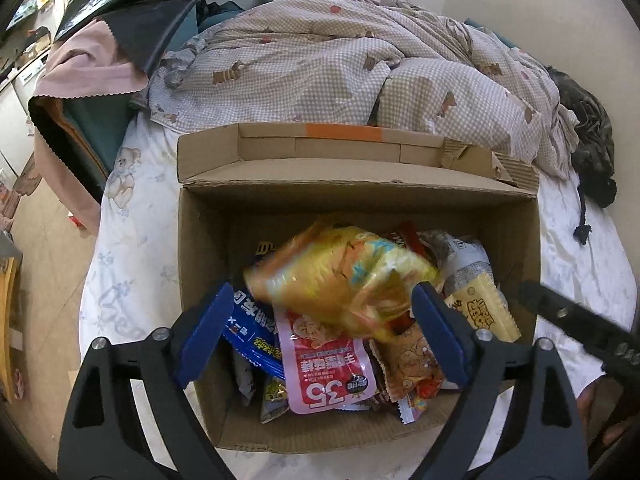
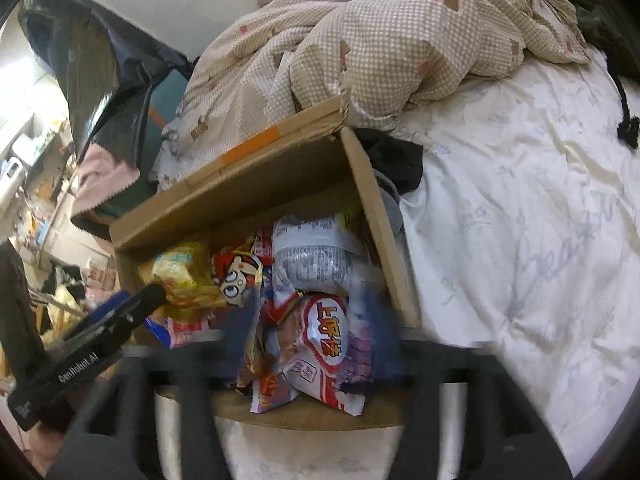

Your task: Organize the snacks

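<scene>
Motion blur smears our right gripper (image 2: 312,344) so badly that we cannot tell whether its jaws grip the red-and-white packet (image 2: 324,344) between them. Left of our left gripper (image 1: 320,332), bed sheet (image 1: 132,248) falls away to floor; ahead, snacks crowd the cardboard box (image 1: 208,248), a checked quilt (image 1: 320,64) heaped beyond. That gripper's blue pads (image 1: 206,328) stand spread wide above the box, a blurred yellow bag (image 1: 340,276) between them, untouched by either.
</scene>
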Demonstrator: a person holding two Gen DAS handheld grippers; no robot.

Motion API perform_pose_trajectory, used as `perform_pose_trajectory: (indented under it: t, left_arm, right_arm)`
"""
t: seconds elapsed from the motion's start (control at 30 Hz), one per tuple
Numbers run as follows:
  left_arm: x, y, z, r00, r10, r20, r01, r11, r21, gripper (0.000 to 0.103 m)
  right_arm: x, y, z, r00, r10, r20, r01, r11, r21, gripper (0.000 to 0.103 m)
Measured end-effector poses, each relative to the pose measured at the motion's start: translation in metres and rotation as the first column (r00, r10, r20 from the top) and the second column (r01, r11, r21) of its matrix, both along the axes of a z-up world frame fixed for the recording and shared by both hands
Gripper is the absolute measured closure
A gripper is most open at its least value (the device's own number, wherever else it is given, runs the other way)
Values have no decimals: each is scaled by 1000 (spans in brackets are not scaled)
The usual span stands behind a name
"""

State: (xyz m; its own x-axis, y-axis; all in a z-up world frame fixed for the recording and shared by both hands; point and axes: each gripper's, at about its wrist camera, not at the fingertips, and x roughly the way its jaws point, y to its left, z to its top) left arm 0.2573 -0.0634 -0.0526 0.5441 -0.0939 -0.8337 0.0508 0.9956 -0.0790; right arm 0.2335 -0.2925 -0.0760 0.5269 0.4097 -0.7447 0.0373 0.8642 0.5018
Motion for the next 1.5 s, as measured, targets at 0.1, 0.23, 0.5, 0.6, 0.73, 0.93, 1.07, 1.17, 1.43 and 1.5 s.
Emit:
perform_pose_trajectory:
  t: [0.1, 0.23, 0.5, 0.6, 0.73, 0.93, 1.07, 1.17, 1.43, 1.5]
  left_arm:
    - [-3, 1, 3, 1000, 5, 13, -5, 1000, 4, 14]
    - [-7, 2, 9, 1000, 4, 31, -4, 1000, 5, 14]
    - [-28, 9, 29, 996, 15, 92, -19, 999, 40, 14]
    - [-38, 14, 37, 994, 24, 110, -30, 999, 46, 14]
    - [-58, 27, 51, 987, 53, 155, -60, 997, 42, 0]
    - [-96, 50, 68, 973, 84, 216, -88, 996, 10, 0]
    - [-127, 63, 77, 962, 103, 253, -108, 994, 7, 0]
    - [-151, 70, 80, 953, 112, 283, -124, 992, 24, 0]
    - [-200, 78, 73, 949, 95, 300, -110, 993, 34, 0]
    - [-209, 80, 72, 945, 99, 311, -112, 993, 24, 0]
  right_arm:
    - [-1, 1, 6, 1000, -3, 23, 3, 1000, -8, 30]
    - [-5, 0, 13, 999, -1, 53, 0, 1000, 27, 30]
    - [-15, -4, 26, 997, -9, 81, 5, 999, 51, 30]
    - [-25, -5, 35, 995, -13, 101, 7, 998, 57, 24]
    - [-45, -3, 52, 988, -16, 156, 12, 1000, 27, 12]
    - [-83, 8, 78, 962, 6, 273, 15, 997, -76, 5]
    - [-109, 15, 84, 953, 24, 302, 12, 993, -117, 1]
    - [-128, 21, 86, 946, 30, 324, 16, 990, -139, 0]
    - [-170, 34, 82, 931, 24, 363, 55, 978, -204, 0]
    - [-179, 36, 81, 928, 17, 373, 70, 974, -216, 0]
